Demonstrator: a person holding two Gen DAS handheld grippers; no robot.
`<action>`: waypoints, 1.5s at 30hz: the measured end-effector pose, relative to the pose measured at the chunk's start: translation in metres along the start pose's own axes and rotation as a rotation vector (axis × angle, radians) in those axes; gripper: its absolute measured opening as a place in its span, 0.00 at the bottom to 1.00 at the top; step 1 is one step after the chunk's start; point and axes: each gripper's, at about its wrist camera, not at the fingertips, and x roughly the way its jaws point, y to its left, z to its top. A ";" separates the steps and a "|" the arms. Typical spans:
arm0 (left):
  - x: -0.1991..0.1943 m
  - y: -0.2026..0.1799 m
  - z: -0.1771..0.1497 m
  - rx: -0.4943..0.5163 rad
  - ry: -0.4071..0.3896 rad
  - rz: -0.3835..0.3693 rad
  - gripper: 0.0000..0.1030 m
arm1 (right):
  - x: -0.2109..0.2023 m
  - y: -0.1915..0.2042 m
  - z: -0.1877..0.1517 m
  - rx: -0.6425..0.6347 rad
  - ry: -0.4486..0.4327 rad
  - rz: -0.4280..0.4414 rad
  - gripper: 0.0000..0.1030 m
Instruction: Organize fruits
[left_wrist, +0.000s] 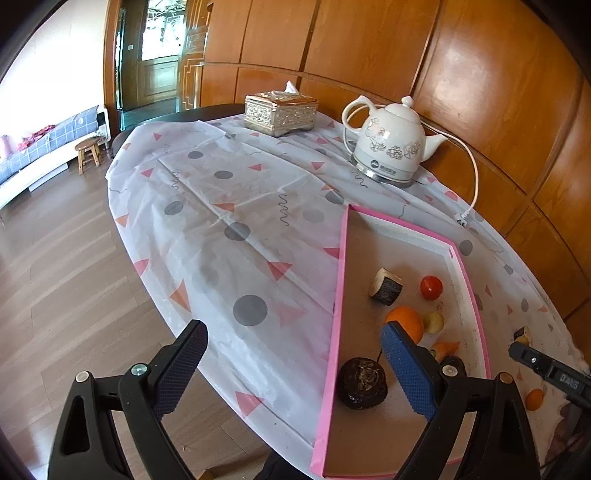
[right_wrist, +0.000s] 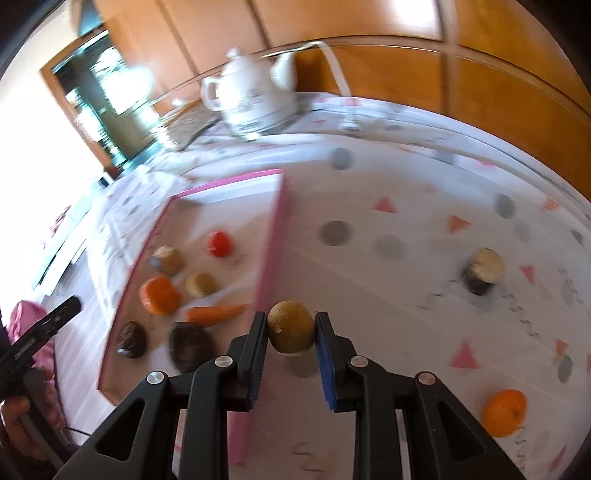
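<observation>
Kiwi (right_wrist: 291, 328) was clamped between the right gripper (right_wrist: 291, 334) pads, held above the patterned tablecloth (right_wrist: 388, 295) just beside the pink tray (right_wrist: 271, 236) long edge. Left gripper (left_wrist: 295, 369) had its jaws wide with nothing in them, hanging over the tray's near end. Inside the tray: a tomato (left_wrist: 431, 287), an orange (left_wrist: 404, 323), a carrot (left_wrist: 445, 349), a cut wood-like chunk (left_wrist: 386, 286) and a dark round thing (left_wrist: 362, 382), maybe a mangosteen, too blurry to say. Another orange (right_wrist: 505, 411) and a similar chunk (right_wrist: 484, 271) sat out on the cloth toward the table's right edge. White kettle (left_wrist: 393, 147) stood near the far edge.
</observation>
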 end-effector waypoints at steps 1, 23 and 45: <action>0.000 0.002 0.000 -0.007 -0.001 0.001 0.92 | 0.002 0.007 0.001 -0.015 0.004 0.007 0.25; 0.006 0.014 0.000 -0.034 0.012 0.014 0.92 | 0.042 0.057 0.012 -0.108 0.051 0.003 0.37; 0.000 0.001 -0.002 0.009 0.006 -0.002 0.92 | -0.034 -0.001 -0.020 -0.061 -0.034 -0.160 0.38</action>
